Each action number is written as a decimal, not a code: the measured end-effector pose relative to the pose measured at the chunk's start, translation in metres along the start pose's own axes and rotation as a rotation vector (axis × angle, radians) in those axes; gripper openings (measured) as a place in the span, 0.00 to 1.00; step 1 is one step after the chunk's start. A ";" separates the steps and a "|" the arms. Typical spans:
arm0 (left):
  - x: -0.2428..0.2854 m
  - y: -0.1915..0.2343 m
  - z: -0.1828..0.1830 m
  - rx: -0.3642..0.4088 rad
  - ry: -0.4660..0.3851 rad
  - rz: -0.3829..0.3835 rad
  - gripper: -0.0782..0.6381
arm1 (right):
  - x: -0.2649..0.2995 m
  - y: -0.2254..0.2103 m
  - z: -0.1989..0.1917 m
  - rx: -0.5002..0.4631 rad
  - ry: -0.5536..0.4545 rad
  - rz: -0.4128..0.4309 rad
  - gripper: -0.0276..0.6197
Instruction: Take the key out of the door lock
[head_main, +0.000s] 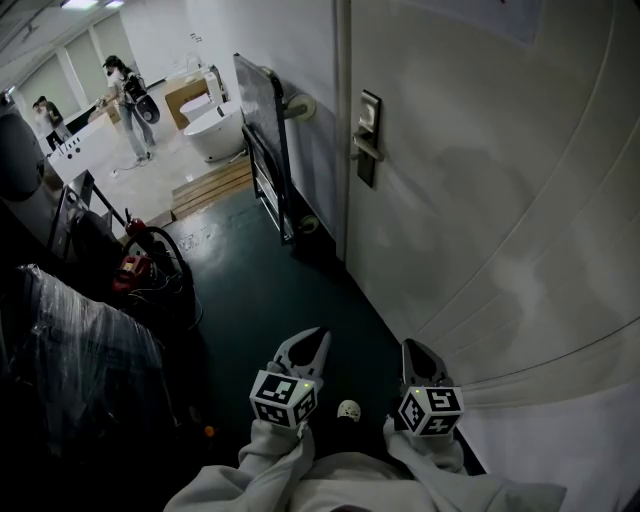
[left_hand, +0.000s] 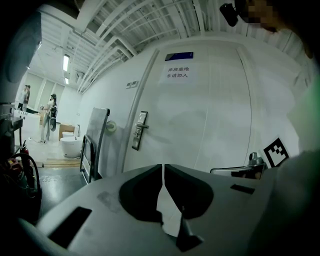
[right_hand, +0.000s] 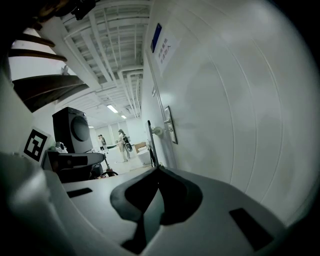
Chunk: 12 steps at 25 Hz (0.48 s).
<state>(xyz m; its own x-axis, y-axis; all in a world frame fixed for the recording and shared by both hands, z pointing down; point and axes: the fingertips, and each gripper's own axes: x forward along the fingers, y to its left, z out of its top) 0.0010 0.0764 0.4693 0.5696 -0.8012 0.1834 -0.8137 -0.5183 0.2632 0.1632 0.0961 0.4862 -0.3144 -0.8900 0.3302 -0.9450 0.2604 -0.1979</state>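
Note:
The white door (head_main: 500, 200) fills the right of the head view. Its metal lock plate with a lever handle (head_main: 367, 140) sits far ahead of both grippers, and it also shows as the lock plate (left_hand: 139, 130) in the left gripper view and the lock plate (right_hand: 170, 125) in the right gripper view. A key is too small to make out. My left gripper (head_main: 310, 345) and right gripper (head_main: 419, 355) hang low near the person's body, well short of the lock. Both are shut with nothing between the jaws: the left gripper (left_hand: 163, 167) and the right gripper (right_hand: 156, 170).
A flat trolley (head_main: 265, 130) leans against the wall just left of the door. Beyond it stand a white bathtub (head_main: 215, 130) and people (head_main: 125, 95). Plastic-wrapped goods (head_main: 70, 350) and a red tool (head_main: 130, 268) line the left. The floor (head_main: 260, 300) is dark green. A washing machine (right_hand: 75, 130) stands on the left in the right gripper view.

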 end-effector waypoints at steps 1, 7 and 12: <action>0.004 0.000 0.001 0.000 -0.002 0.002 0.14 | 0.003 -0.003 0.001 0.004 0.000 0.003 0.12; 0.020 0.005 0.004 -0.010 -0.014 0.024 0.14 | 0.020 -0.014 0.007 0.003 0.005 0.029 0.12; 0.020 0.010 0.001 -0.019 -0.007 0.044 0.14 | 0.027 -0.011 0.005 0.005 0.016 0.052 0.12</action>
<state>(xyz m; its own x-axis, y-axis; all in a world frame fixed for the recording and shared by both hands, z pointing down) 0.0039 0.0551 0.4749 0.5321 -0.8253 0.1889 -0.8358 -0.4763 0.2732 0.1654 0.0674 0.4930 -0.3643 -0.8694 0.3338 -0.9270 0.3040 -0.2198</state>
